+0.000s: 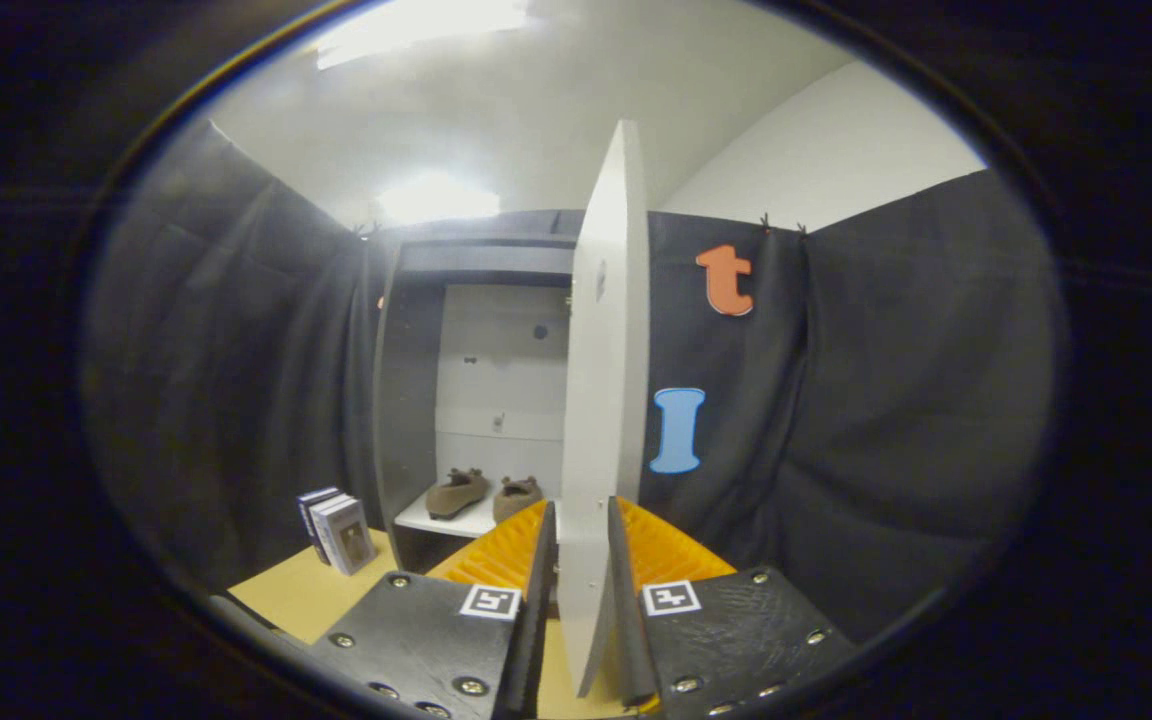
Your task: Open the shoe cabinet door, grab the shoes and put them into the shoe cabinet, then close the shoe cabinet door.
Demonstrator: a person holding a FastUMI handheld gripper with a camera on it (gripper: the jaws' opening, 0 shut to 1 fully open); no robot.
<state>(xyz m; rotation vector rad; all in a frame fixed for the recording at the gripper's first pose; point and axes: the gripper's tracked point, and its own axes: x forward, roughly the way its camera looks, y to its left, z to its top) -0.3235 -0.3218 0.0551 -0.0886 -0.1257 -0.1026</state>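
Observation:
The shoe cabinet point(406, 400) stands open straight ahead, dark-framed with a pale back panel. Its white door point(604, 400) is swung out edge-on toward me. My gripper point(581, 590) is shut on the door's lower free edge, one finger pressing each face. Two brown shoes point(481, 493) sit side by side on the white bottom shelf point(436, 522) inside the cabinet, beyond the fingers and left of the door.
A small box-like object with a picture on it point(336, 530) stands on the tan floor point(306, 590) to the left of the cabinet. Black cloth walls close in on both sides.

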